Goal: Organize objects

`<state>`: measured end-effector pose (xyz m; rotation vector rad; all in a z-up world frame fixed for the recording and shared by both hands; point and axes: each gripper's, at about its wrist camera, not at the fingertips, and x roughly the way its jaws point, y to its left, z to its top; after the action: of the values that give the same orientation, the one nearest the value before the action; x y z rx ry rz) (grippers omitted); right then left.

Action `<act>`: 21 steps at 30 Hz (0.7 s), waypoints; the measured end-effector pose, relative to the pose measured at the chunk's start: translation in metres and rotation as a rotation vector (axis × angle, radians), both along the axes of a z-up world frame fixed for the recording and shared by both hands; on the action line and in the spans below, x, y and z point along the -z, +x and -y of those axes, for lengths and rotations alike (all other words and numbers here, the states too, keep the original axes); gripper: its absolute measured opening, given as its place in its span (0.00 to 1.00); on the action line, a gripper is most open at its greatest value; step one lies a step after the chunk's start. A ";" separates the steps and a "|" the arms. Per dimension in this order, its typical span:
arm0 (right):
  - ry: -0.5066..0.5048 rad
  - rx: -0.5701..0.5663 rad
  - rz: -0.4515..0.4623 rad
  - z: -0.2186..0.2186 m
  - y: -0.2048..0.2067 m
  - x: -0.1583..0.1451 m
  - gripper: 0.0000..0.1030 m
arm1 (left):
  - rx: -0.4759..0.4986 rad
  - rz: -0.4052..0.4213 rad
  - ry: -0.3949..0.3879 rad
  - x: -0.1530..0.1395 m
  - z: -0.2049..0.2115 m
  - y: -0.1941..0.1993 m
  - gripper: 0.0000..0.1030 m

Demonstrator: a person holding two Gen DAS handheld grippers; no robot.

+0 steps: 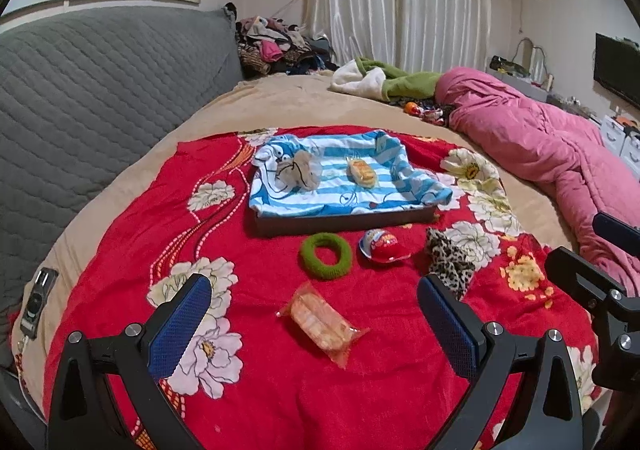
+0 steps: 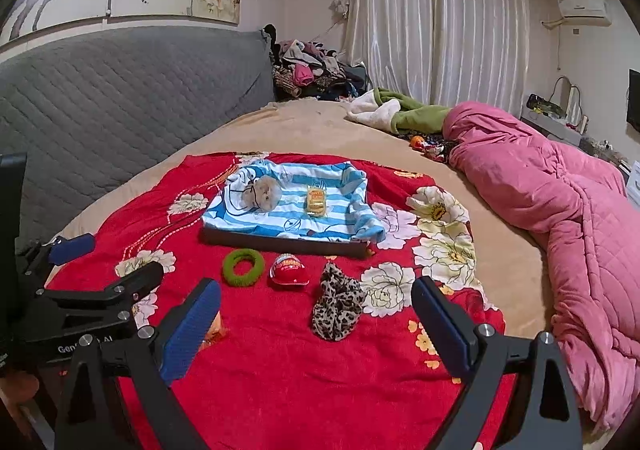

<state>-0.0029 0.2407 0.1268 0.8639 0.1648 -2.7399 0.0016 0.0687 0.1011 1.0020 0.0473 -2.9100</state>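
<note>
On a red floral cloth [image 1: 280, 390] lie an orange snack packet [image 1: 322, 324], a green hair ring [image 1: 326, 255], a red egg-shaped toy [image 1: 383, 245] and a leopard-print scrunchie [image 1: 448, 264]. Behind them a dark tray [image 1: 344, 221] lined with a blue striped cloth holds a beige fluffy item [image 1: 298, 172] and a yellow packet [image 1: 362, 172]. My left gripper [image 1: 314, 322] is open, its pads either side of the orange packet, above it. My right gripper [image 2: 316, 324] is open, with the scrunchie [image 2: 338, 308] between its fingers; the ring [image 2: 243, 267] and toy [image 2: 289, 270] lie beyond.
A pink quilt [image 1: 540, 154] is heaped on the right of the tan bed. A grey padded headboard [image 1: 100, 90] stands at the left. A green and white blanket [image 1: 384, 80] and a clothes pile [image 1: 276, 46] lie at the back. A remote-like device [image 1: 38, 302] lies left.
</note>
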 end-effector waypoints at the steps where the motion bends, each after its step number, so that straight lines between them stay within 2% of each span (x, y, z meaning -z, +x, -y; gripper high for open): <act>1: 0.001 -0.001 0.002 0.000 0.000 0.001 0.94 | 0.002 0.002 0.002 0.002 -0.001 0.001 1.00; 10: 0.009 0.003 0.036 -0.005 0.001 0.023 0.94 | -0.009 0.019 0.015 0.024 -0.009 0.001 1.00; 21: 0.016 0.014 0.080 -0.012 -0.013 0.053 0.94 | -0.026 0.085 0.039 0.060 -0.008 -0.012 1.00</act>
<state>-0.0158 0.2531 0.0742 0.9803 0.1656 -2.7150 -0.0101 0.0767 0.0408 1.1212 0.1125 -2.8507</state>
